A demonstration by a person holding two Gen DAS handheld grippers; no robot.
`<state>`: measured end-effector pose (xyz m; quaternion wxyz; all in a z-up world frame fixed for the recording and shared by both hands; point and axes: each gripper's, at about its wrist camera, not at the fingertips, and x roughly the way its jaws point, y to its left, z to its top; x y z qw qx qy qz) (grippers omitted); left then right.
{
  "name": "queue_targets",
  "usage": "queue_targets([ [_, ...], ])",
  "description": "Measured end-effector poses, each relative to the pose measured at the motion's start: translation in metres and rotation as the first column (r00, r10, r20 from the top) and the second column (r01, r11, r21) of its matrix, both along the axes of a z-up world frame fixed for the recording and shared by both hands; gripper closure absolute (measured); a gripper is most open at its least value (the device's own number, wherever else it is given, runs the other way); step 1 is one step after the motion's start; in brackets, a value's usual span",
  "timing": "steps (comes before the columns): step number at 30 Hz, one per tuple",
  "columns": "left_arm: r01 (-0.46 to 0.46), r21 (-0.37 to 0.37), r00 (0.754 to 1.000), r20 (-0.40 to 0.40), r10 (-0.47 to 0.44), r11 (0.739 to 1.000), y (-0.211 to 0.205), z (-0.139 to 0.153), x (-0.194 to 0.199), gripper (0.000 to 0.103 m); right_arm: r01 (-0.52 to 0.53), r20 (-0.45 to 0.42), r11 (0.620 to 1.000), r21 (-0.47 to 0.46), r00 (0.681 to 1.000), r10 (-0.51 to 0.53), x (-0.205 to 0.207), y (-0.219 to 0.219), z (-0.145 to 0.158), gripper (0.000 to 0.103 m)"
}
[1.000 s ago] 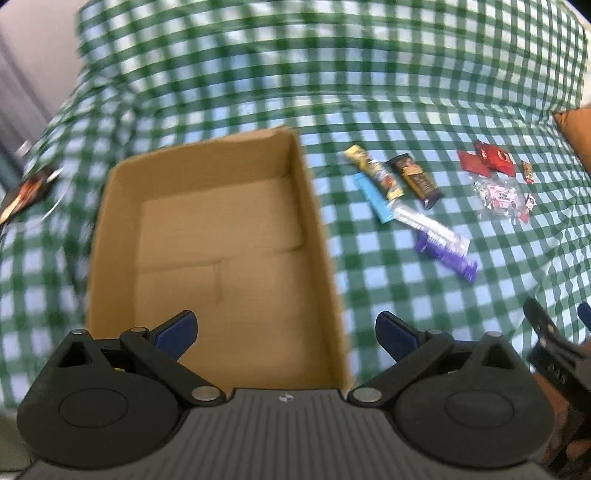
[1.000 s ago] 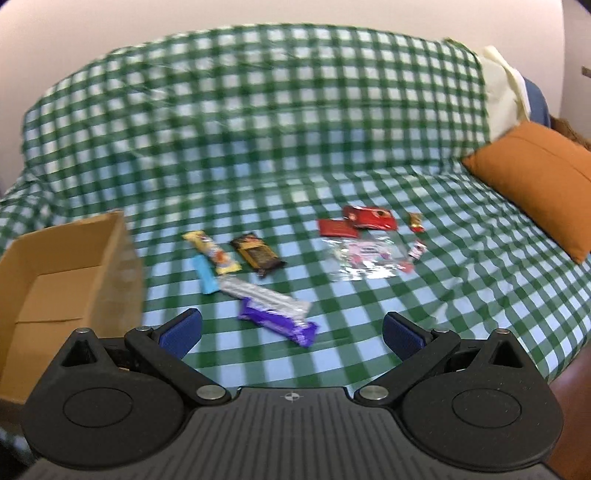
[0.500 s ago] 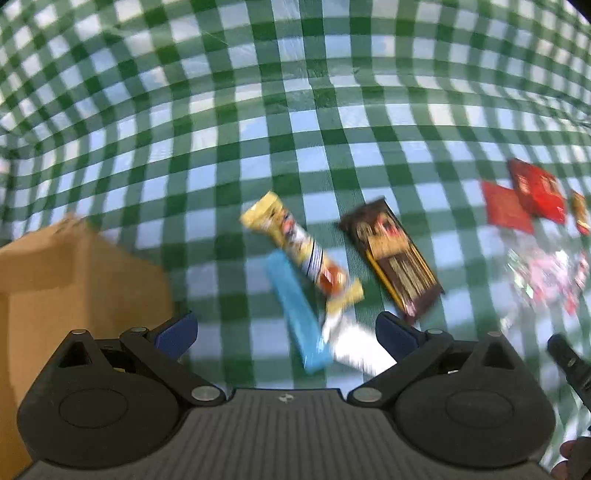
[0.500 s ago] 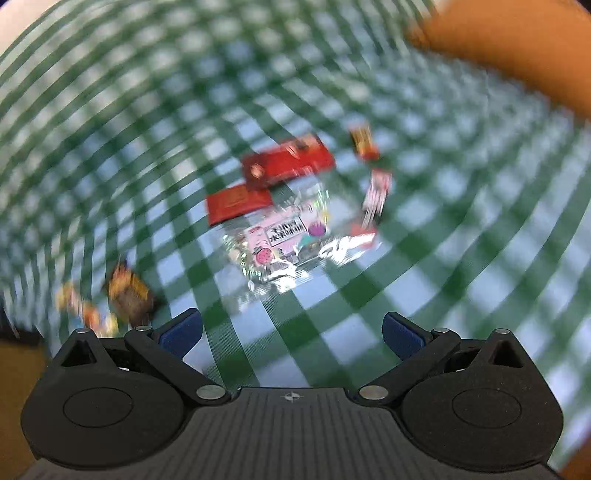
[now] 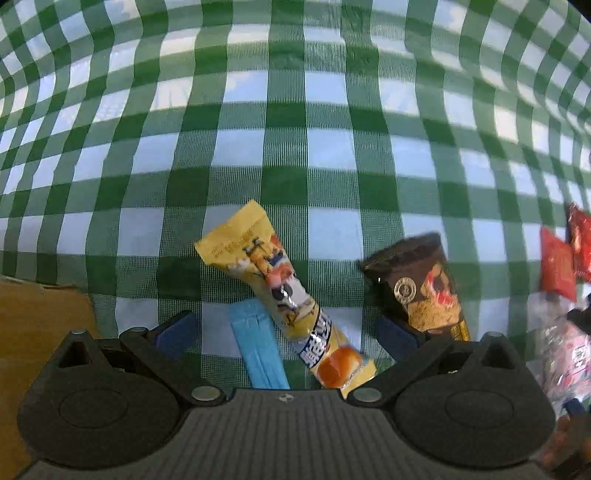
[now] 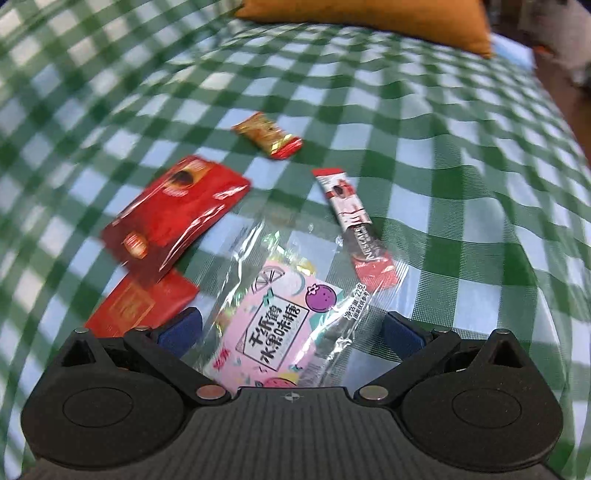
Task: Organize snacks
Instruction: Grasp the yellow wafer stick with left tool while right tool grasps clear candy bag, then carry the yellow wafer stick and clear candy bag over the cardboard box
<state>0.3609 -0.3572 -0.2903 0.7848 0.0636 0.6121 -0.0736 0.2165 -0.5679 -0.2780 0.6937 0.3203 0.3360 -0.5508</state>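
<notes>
Green-checked cloth (image 5: 280, 155) is covering the whole surface, w/ an orange cushion (image 6: 369, 14) at the far edge. I'm holding my left gripper (image 5: 286, 328) spread wide over the yellow snack bar (image 5: 273, 284), which is lying on top of the light-blue stick (image 5: 258, 347); the dark choc packet (image 5: 421, 291) sits just beside my right-hand finger. Cardboard box (image 5: 33, 325) is at the left edge. My right gripper (image 6: 291, 332), also spread wide, is straddling the clear candy bag (image 6: 280, 317), red packets (image 6: 173, 218) close by. I'm judging it best to center each item, keep fingers clear of neighbors, then squeeze gently since the wrappers look slippery & crinkly.
</notes>
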Motion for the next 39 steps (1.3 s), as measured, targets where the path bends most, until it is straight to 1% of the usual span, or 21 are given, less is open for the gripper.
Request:
queue_targets([
  [1, -0.002, -0.006, 1.0, 0.007, 0.002, 1.0, 0.003, 0.003, 0.0, 0.017, -0.033, -0.004, 0.999, -0.023, 0.999, 0.033, -0.001, 0.003, 0.0, 0.0],
  [2, -0.006, 0.002, 1.0, 0.013, 0.006, 1.0, 0.004, 0.007, 0.001, 0.025, -0.084, -0.013, 0.996, -0.036, 0.996, 0.083, -0.003, 0.006, -0.001, 0.001],
  [3, -0.007, -0.009, 1.0, 0.019, 0.008, 1.0, 0.009, 0.013, 0.003, 0.05, -0.12, -0.013, 0.992, -0.048, 0.993, 0.12, -0.007, 0.009, 0.001, 0.005],
  [4, -0.007, -0.036, 1.0, 0.014, 0.008, 0.999, 0.012, 0.017, 0.005, 0.077, -0.141, 0.006, 0.988, -0.07, 0.99, 0.141, -0.014, 0.011, 0.006, 0.021],
  [5, -0.01, -0.071, 1.0, 0.002, 0.011, 0.997, 0.016, 0.021, 0.006, 0.079, -0.157, 0.018, 0.983, -0.092, 0.987, 0.159, -0.02, 0.013, 0.01, 0.044],
  [6, -0.018, -0.095, 1.0, 0.001, 0.018, 0.995, 0.022, 0.025, 0.007, 0.084, -0.164, 0.026, 0.981, -0.109, 0.986, 0.167, -0.026, 0.015, 0.016, 0.052],
  [7, -0.017, -0.1, 1.0, 0.015, 0.018, 0.995, 0.026, 0.03, 0.006, 0.087, -0.172, 0.032, 0.978, -0.119, 0.984, 0.176, -0.031, 0.016, 0.02, 0.061],
  [9, -0.001, -0.094, 0.999, 0.052, 0.006, 0.996, 0.031, 0.041, 0.003, 0.088, -0.222, 0.057, 0.967, -0.127, 0.972, 0.23, -0.042, 0.017, 0.024, 0.065],
  [11, 0.024, -0.116, 0.997, 0.072, -0.016, 0.993, 0.037, 0.052, -0.003, 0.088, -0.246, 0.085, 0.959, -0.138, 0.962, 0.259, -0.054, 0.016, 0.029, 0.069],
  [14, 0.056, -0.169, 0.994, 0.098, -0.04, 0.984, 0.039, 0.074, -0.017, 0.088, -0.259, 0.125, 0.948, -0.186, 0.95, 0.285, -0.08, 0.02, 0.048, 0.071],
  [17, 0.08, -0.211, 0.992, 0.117, -0.056, 0.974, 0.045, 0.095, -0.029, 0.088, -0.292, 0.157, 0.927, -0.235, 0.93, 0.332, -0.105, 0.028, 0.07, 0.071],
  [20, 0.104, -0.247, 0.987, 0.144, -0.07, 0.963, 0.048, 0.126, -0.05, 0.088, -0.334, 0.19, 0.907, -0.257, 0.903, 0.387, -0.126, 0.035, 0.091, 0.071],
  [21, 0.121, -0.26, 0.984, 0.16, -0.081, 0.958, 0.051, 0.137, -0.057, 0.088, -0.351, 0.207, 0.899, -0.261, 0.89, 0.407, -0.135, 0.038, 0.099, 0.071],
  [22, 0.135, -0.271, 0.981, 0.173, -0.089, 0.953, 0.045, 0.144, -0.066, 0.088, -0.369, 0.23, 0.892, -0.262, 0.874, 0.429, -0.143, 0.042, 0.107, 0.071],
  [25, 0.184, -0.304, 0.97, 0.21, -0.122, 0.935, 0.056, 0.175, -0.1, 0.088, -0.414, 0.281, 0.868, -0.275, 0.828, 0.485, -0.168, 0.06, 0.132, 0.071],
  [26, 0.2, -0.311, 0.965, 0.224, -0.133, 0.929, 0.062, 0.187, -0.114, 0.088, -0.428, 0.299, 0.857, -0.287, 0.81, 0.504, -0.177, 0.068, 0.14, 0.071],
  [29, 0.237, -0.327, 0.948, 0.281, -0.145, 0.915, 0.089, 0.219, -0.157, 0.088, -0.456, 0.328, 0.834, -0.312, 0.772, 0.545, -0.199, 0.092, 0.163, 0.071],
  [33, 0.235, -0.324, 0.941, 0.312, -0.131, 0.916, 0.131, 0.249, -0.204, 0.088, -0.494, 0.37, 0.811, -0.313, 0.723, 0.584, -0.23, 0.124, 0.189, 0.071],
  [35, 0.219, -0.328, 0.941, 0.318, -0.111, 0.919, 0.16, 0.261, -0.228, 0.088, -0.53, 0.379, 0.789, -0.312, 0.692, 0.615, -0.243, 0.144, 0.201, 0.071],
  [36, 0.212, -0.33, 0.942, 0.318, -0.103, 0.92, 0.177, 0.268, -0.24, 0.088, -0.551, 0.38, 0.775, -0.311, 0.675, 0.632, -0.248, 0.154, 0.205, 0.071],
  [39, 0.175, -0.324, 0.944, 0.322, -0.066, 0.93, 0.231, 0.279, -0.276, 0.088, -0.628, 0.372, 0.707, -0.325, 0.602, 0.706, -0.273, 0.195, 0.22, 0.071],
])
